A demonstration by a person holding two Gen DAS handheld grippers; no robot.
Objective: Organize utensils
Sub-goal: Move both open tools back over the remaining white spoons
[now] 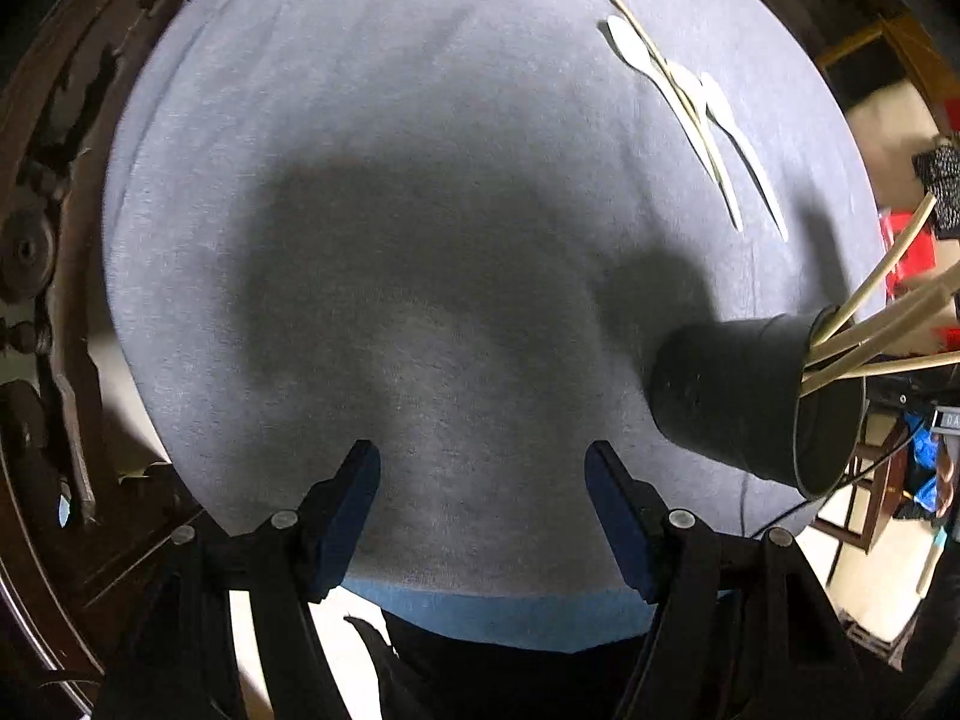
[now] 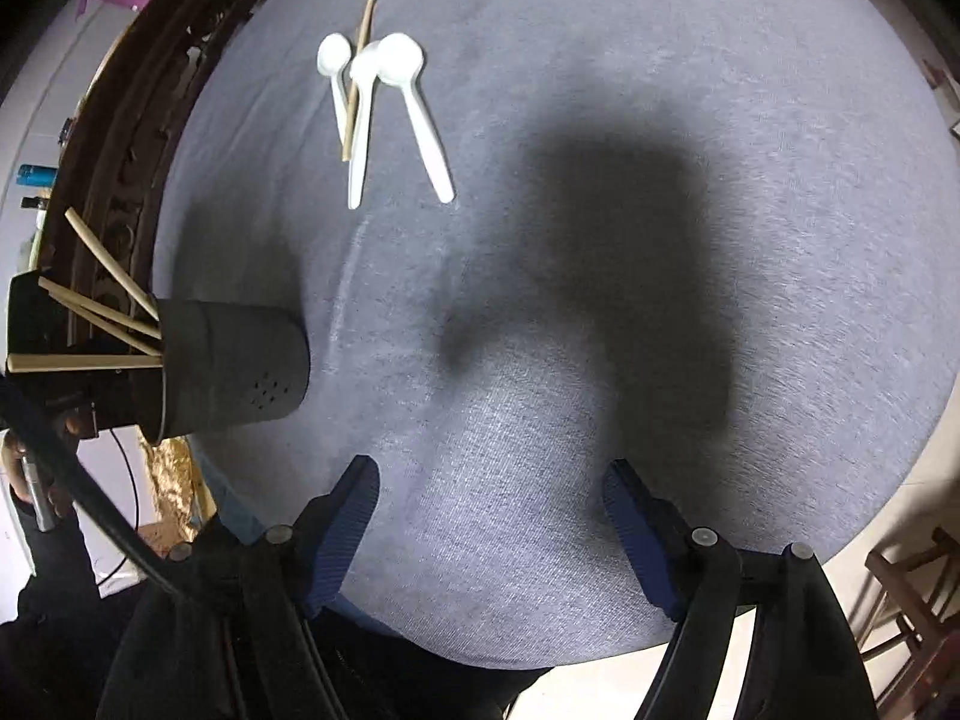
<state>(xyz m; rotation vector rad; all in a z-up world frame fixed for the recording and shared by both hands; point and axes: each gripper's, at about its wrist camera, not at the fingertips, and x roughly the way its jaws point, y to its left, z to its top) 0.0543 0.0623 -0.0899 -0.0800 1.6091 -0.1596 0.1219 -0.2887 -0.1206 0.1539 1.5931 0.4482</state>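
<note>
I have both grippers over the grey cloth of the bench [image 2: 660,90], the left gripper [image 1: 483,462] and the right gripper [image 2: 492,480] each with jaws standing apart and nothing between them. Three white spoons [image 2: 384,96] lie in a loose bunch with one wooden stick [image 2: 358,78] across them, well apart from either gripper. The black cup [image 2: 234,360] stands near the cloth's edge with several wooden sticks [image 2: 102,309] poking out of it.

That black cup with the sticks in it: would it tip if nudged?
Probably. The black cup is tall, and its chopsticks lean out past the rim, likely making it top-heavy. The tablecloth might grip its base rather than let it slide.
</note>
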